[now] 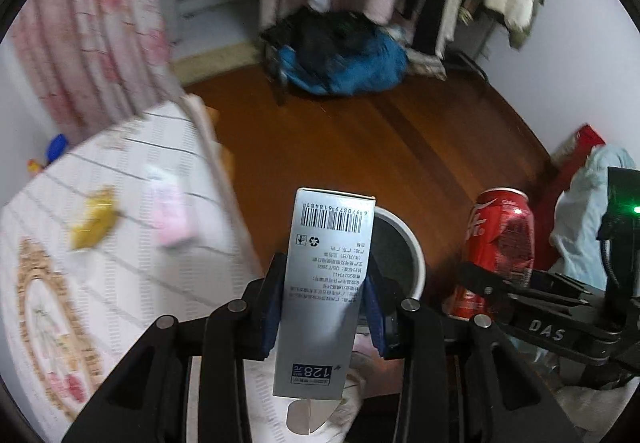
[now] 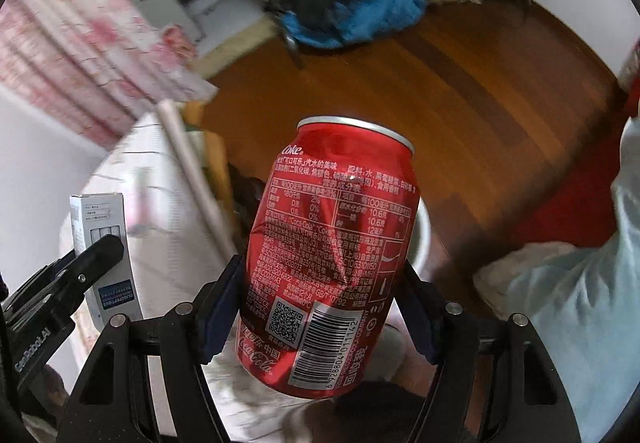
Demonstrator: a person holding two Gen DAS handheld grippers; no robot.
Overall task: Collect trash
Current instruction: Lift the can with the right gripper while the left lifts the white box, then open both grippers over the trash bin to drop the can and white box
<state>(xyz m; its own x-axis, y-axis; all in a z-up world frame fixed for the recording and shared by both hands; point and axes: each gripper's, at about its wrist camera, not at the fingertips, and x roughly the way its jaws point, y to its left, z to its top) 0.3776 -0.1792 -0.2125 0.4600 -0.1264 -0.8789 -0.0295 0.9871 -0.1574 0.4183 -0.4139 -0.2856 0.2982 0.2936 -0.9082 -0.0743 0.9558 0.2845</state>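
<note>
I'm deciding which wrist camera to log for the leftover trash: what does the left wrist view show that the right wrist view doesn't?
Only the left wrist view shows a yellow wrapper and a pink packet lying on the white bed cover, plus the box's barcode side. Only the right wrist view shows the can's nutrition label, QR code and dents. Both show the left gripper clamping the grey box, the right gripper clamping the red cola can, the white bin below, and the blue bag on the wooden floor.

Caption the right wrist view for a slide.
Right gripper clamps a dented red cola can above a white bin; left gripper's grey carton alongside.
</note>
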